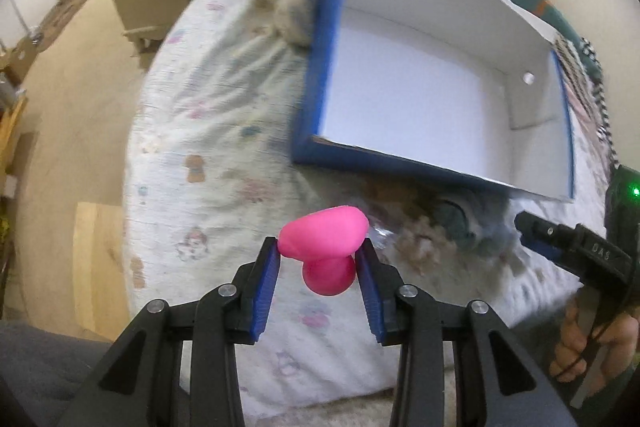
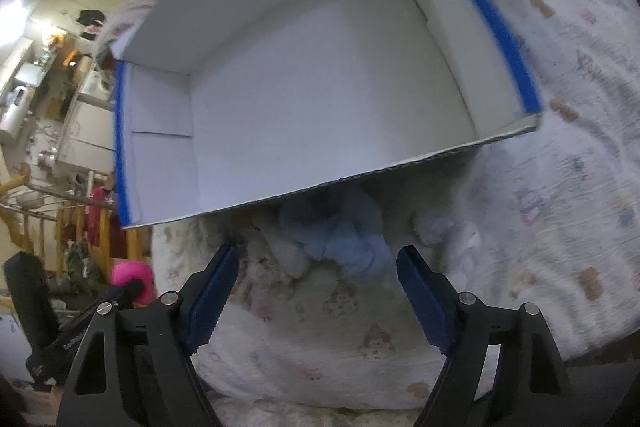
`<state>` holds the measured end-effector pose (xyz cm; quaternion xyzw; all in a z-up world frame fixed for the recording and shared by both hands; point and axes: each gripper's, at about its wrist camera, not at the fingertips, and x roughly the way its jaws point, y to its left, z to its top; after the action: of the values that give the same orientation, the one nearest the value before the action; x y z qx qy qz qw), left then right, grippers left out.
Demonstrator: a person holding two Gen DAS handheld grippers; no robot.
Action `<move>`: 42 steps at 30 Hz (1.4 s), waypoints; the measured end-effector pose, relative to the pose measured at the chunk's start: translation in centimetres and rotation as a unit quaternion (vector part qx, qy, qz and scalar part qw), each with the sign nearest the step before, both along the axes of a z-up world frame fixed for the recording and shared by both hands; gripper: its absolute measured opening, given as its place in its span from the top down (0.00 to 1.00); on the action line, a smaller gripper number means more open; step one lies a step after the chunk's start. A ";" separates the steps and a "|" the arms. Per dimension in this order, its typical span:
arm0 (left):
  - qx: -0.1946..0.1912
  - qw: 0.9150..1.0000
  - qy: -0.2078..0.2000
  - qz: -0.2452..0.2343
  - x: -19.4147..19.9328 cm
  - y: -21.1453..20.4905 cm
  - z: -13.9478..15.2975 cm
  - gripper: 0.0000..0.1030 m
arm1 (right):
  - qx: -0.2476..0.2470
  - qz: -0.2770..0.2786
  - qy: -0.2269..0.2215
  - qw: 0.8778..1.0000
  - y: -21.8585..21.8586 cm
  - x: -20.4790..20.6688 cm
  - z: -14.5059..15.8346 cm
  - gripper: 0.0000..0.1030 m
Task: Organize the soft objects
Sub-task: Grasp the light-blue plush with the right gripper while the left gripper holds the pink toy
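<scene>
Above the patterned bedspread [image 1: 208,99], the left tongs [image 1: 320,253] pinch a pink soft toy [image 1: 324,231] between their blue pads, lifted clear of the bed; beyond it lies an open white box with blue sides [image 1: 316,83]; the right tongs [image 2: 318,259] stand wide, holding nothing, just over a pale blue plush toy [image 2: 344,231] beside the box's near wall.

Pink squashy rubber toy [image 1: 323,242]: one, near left.
Open cardboard box, blue outside and white inside [image 1: 424,95]: one, far right.
Pale blue fluffy plush [image 2: 348,239]: one, near the box's front wall.
Beige fluffy plush [image 1: 288,7]: one, far left of box.
</scene>
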<state>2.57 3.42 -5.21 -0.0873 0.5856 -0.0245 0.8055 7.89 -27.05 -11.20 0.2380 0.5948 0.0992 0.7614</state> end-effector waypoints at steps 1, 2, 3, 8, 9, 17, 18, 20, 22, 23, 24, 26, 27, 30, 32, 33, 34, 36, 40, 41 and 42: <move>0.004 1.000 -0.002 0.003 0.0 -0.1 -0.2 0.66 | -0.017 0.001 0.010 1.000 0.5 0.4 -0.4 0.15; 0.005 1.000 -0.003 0.003 -0.1 -0.2 -0.4 0.66 | -0.040 0.004 0.014 0.999 1.2 0.8 -0.8 0.15; 0.006 1.000 -0.005 0.001 -0.1 -0.5 -0.5 0.66 | -0.053 0.008 0.013 0.998 1.8 1.0 -1.1 0.15; 0.019 1.000 -0.005 -0.009 -0.2 -1.1 -1.2 0.66 | -0.062 0.030 0.036 0.997 4.3 2.3 -3.6 0.15; 0.018 1.000 -0.004 -0.008 -0.2 -1.2 -1.2 0.66 | -0.064 0.029 0.038 0.997 4.5 2.4 -4.0 0.15; 0.016 1.000 -0.006 0.002 0.1 -1.0 -1.3 0.66 | -0.037 0.065 0.012 0.997 6.3 1.9 -4.1 0.75; 0.014 1.000 -0.005 0.005 0.1 -0.8 -1.3 0.66 | -0.033 0.068 0.004 0.997 6.4 1.5 -3.6 0.75; 0.016 1.000 -0.007 0.008 0.0 -0.6 -1.3 0.66 | -0.018 0.067 -0.008 0.998 6.3 0.4 -2.3 0.76; 0.019 1.000 -0.009 0.010 -0.1 -0.5 -1.2 0.66 | -0.008 0.070 -0.022 0.997 6.3 -0.7 -0.9 0.76; 0.017 1.000 -0.009 0.010 -0.1 -0.5 -1.2 0.66 | -0.008 0.073 -0.029 0.997 6.3 -1.2 -0.1 0.76; 0.016 1.000 -0.010 0.010 -0.1 -0.5 -1.1 0.66 | -0.005 0.074 -0.034 0.997 6.3 -1.6 0.5 0.76; 0.017 1.000 -0.013 0.008 -0.2 -0.6 -1.0 0.66 | 0.003 0.077 -0.039 0.996 6.1 -2.8 1.4 0.76; 0.018 1.000 -0.014 0.007 -0.2 -0.7 -1.0 0.66 | 0.010 0.077 -0.041 0.996 6.1 -3.4 1.8 0.76; 0.021 1.000 -0.019 0.002 -0.7 -1.0 -0.6 0.66 | 0.040 0.078 -0.055 0.995 4.6 -4.1 3.6 0.76; 0.017 1.000 -0.026 0.000 -1.3 -1.1 0.0 0.66 | 0.097 0.077 -0.086 0.989 4.1 -4.7 5.1 0.76; 0.017 0.999 -0.034 -0.004 -1.8 -1.1 0.6 0.66 | 0.118 0.075 -0.098 0.985 4.1 -4.9 5.8 0.76; 0.014 0.999 -0.041 -0.006 -2.0 -1.2 1.1 0.66 | 0.135 0.070 -0.112 0.982 3.9 -4.9 6.7 0.76; 0.013 0.998 -0.054 -0.006 -2.1 -1.1 2.4 0.66 | 0.151 0.063 -0.129 0.978 3.9 -4.6 8.0 0.76; 0.013 0.997 -0.079 -0.006 -1.4 -1.1 5.1 0.66 | 0.155 0.058 -0.152 0.974 4.0 -3.4 10.0 0.76; 0.011 0.997 -0.082 -0.006 -1.1 -1.1 5.6 0.66 | 0.153 0.058 -0.156 0.974 3.8 -3.1 10.3 0.76; 0.009 0.996 -0.084 -0.007 -0.8 -1.1 6.0 0.66 | 0.151 0.058 -0.159 0.974 4.0 -2.7 10.6 0.76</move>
<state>1.81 2.34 0.82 -0.0740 0.5163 -0.0321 0.8526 5.22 -23.07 -0.57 0.2966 0.4572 0.2684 0.7943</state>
